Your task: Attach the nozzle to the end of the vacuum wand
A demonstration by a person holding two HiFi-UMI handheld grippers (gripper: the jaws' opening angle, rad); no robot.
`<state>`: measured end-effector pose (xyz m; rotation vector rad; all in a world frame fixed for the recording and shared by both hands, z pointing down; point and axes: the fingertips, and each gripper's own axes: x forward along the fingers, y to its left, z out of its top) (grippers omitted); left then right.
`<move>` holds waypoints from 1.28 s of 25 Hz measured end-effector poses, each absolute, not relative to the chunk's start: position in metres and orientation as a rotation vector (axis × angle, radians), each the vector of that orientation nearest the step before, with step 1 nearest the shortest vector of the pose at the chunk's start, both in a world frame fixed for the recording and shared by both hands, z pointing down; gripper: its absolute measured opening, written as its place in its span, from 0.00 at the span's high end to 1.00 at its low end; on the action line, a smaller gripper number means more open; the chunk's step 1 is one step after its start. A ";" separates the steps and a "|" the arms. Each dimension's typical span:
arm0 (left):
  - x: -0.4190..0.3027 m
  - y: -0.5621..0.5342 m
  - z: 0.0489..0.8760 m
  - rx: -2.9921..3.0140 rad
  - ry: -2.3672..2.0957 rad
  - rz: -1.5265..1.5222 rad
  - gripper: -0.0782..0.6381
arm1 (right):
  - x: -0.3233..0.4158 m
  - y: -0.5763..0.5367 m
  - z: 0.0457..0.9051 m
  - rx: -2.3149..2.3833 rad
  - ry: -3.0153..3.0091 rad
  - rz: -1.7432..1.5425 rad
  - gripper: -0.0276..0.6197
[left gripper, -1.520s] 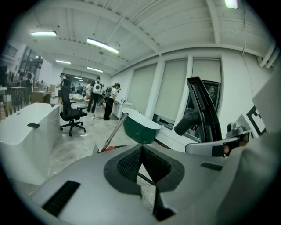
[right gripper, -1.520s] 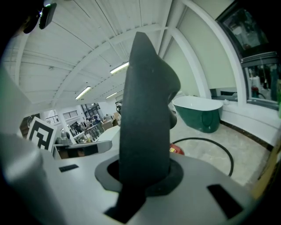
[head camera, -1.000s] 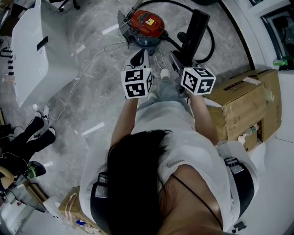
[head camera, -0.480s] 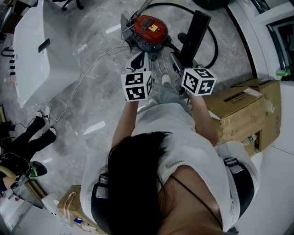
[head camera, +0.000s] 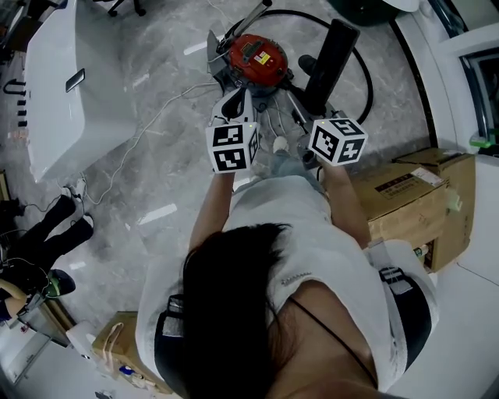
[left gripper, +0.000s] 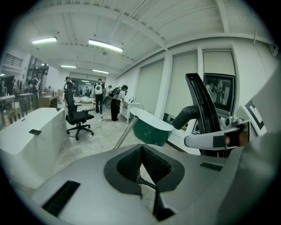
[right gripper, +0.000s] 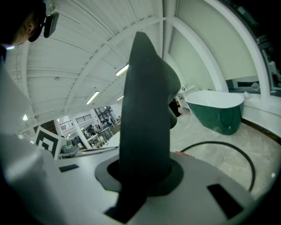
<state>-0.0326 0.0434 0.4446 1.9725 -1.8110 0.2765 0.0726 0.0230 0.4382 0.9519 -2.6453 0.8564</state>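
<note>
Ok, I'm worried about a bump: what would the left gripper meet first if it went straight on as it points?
Probably the red vacuum canister, straight ahead of the shut left gripper in the head view. Its metal wand slants up close by, so depth leaves that unsure.

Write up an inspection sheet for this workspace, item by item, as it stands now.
Surface: grey marbled floor, glossy, no table in use.
Job's things: black nozzle held upright, and metal wand beside the red vacuum cleaner; not yet joined.
Clutter: cardboard box at the person's right, white cabinet at the left.
Grippers: left gripper shut, nothing seen in it; right gripper shut on the nozzle.
Cables: black hose loops behind the vacuum cleaner; white cable trails across the floor.
Surroundings: green tub, office chair, people far off.
</note>
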 end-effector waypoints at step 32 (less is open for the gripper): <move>-0.010 -0.077 0.453 1.858 -1.963 0.365 0.89 | 0.079 -0.103 0.440 0.656 -2.733 0.886 0.85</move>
